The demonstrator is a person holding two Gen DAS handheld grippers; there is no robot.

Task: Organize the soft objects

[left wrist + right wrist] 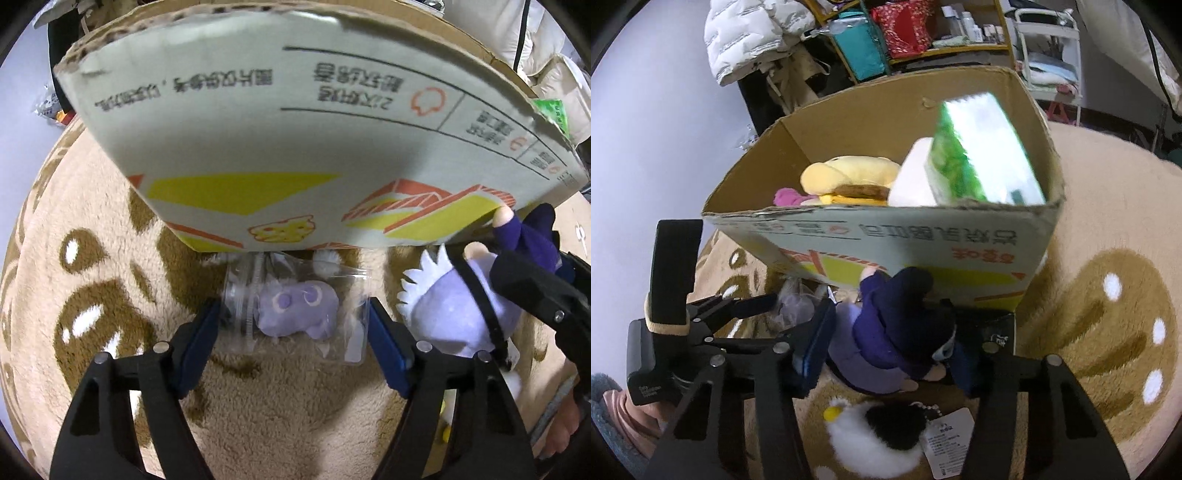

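Left tongs [293, 325]: pointing steeply down at the rug, jaws part open with a blue pad at each side of a clear plastic bag [295, 310]. The pads stand at the bag's edges; whether they press it I cannot tell.
Bagged toy: a small purple plush [297, 308] lies inside the bag, midway between the left pads, on the tan rug [92, 295].
Right tongs [886, 349]: jaws drawn in on a plush doll in dark blue clothes [897, 325], blue pads against its two sides. The doll sits between the fingers, just in front of the box wall.
Same doll from the left view: pale lilac head with white spiky hair [443, 314], just to the right of the left tongs, the right tongs' black finger across it.
Cardboard box [923, 236]: directly ahead of both tongs, open at the top, printed side facing them.
Box contents: a yellow burger-like plush [849, 181], a pink plush [790, 195], a white soft item [912, 177], and a green and white packet [979, 155], beyond the right tongs.
White and black plush [879, 435]: on the rug below the right tongs, with a paper tag [949, 443] at its right.
Person: a foot in a pink sock [631, 417], left of the right tongs.
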